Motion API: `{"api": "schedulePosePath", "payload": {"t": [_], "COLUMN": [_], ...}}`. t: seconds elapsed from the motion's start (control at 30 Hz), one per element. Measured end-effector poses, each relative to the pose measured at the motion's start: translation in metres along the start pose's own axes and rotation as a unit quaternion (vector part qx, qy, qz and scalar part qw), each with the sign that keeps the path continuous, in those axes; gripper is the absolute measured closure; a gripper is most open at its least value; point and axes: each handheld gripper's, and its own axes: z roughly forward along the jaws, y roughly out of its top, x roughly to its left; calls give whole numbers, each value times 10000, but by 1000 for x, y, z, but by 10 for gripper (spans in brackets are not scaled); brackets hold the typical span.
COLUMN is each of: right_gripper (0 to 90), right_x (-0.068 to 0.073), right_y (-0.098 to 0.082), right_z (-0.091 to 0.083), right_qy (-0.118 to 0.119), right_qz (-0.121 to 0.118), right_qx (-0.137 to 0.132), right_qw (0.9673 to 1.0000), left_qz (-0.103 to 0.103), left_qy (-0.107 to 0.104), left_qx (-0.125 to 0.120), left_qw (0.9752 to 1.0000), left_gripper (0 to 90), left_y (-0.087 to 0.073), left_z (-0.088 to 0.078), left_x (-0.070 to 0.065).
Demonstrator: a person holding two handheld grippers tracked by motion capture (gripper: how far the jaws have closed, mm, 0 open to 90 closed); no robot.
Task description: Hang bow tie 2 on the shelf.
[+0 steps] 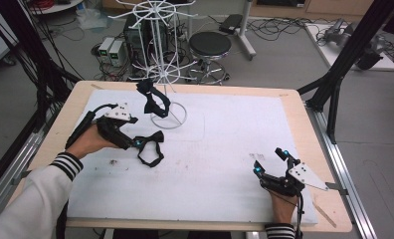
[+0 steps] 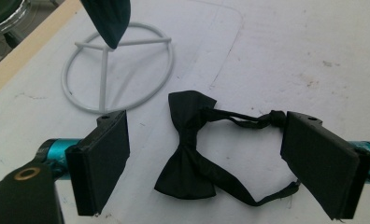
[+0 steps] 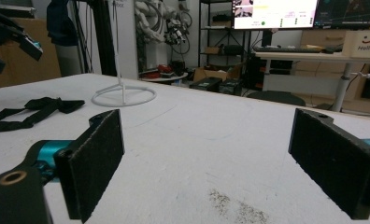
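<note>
High view shows the left hand-held gripper [image 1: 137, 143] wide open around a black bow tie [image 1: 150, 148] lying flat on the bench [image 1: 225, 149], while the right hand-held gripper [image 1: 269, 162] rests open near the front edge.

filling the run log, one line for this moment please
left gripper: open, around bow tie on mat | right gripper: open | second bow tie: on rack
</note>
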Motion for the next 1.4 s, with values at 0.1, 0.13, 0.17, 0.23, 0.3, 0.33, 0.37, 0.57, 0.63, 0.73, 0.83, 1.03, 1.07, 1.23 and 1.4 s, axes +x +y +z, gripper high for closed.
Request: {"api": "schedulePosePath", "payload": {"t": [0.1, 0.13, 0.17, 0.23, 0.3, 0.33, 0.37, 0.57, 0.63, 0.73, 0.83, 1.03, 1.07, 1.23, 1.4], "right_gripper": [98, 98, 98, 98, 98, 98, 98, 98, 98, 98, 98, 98, 98, 98, 98], "right_x": [0, 0, 0, 0, 0, 0, 0, 0, 0, 0, 0, 0, 0, 0, 0], "right_y": [0, 0, 0, 0, 0, 0, 0, 0, 0, 0, 0, 0, 0, 0, 0], "right_z": [0, 0, 0, 0, 0, 0, 0, 0, 0, 0, 0, 0, 0, 0, 0], "right_qy": [0, 0, 1, 0, 1, 1, 4, -6, -3, -4, -5, -11, -10, -12, -9], "right_qz": [0, -1, -2, -1, -2, -1, -4, 5, 1, 8, 13, 10, 16, 16, 18], "right_qx": [-10, -8, -10, -10, -10, -16, -19, -15, 0, -4, 5, 9, 13, 13, 12], "right_qw": [10000, 10000, 10000, 10000, 10000, 10000, 10000, 10000, 10000, 10000, 10000, 10000, 10000, 10000, 10000], "left_qz": [58, 76, 86, 65, 54, 74, 42, -33, -27, 12, 1, 0, -5, 8, -26], "left_qy": [-58, -67, -62, -110, -145, -136, -118, -142, -188, -206, -239, -281, -256, -292, -188], "left_qx": [145, 194, 222, 339, 482, 525, 580, 682, 713, 792, 860, 944, 918, 1059, 1208], "left_qw": [9999, 9998, 9997, 9993, 9987, 9985, 9982, 9976, 9973, 9966, 9960, 9951, 9955, 9940, 9925], "left_gripper": [197, 201, 205, 209, 218, 222, 224, 249, 265, 291, 314, 356, 372, 425, 501], "left_y": [1, 1, 1, 1, -1, -2, -3, -6, -7, -8, -9, -10, -10, -11, -10], "left_z": [6, 9, 11, 15, 19, 21, 23, 34, 37, 40, 44, 48, 49, 52, 56], "left_x": [2, 3, 4, 7, 9, 9, 10, 12, 12, 13, 13, 14, 14, 14, 12]}}
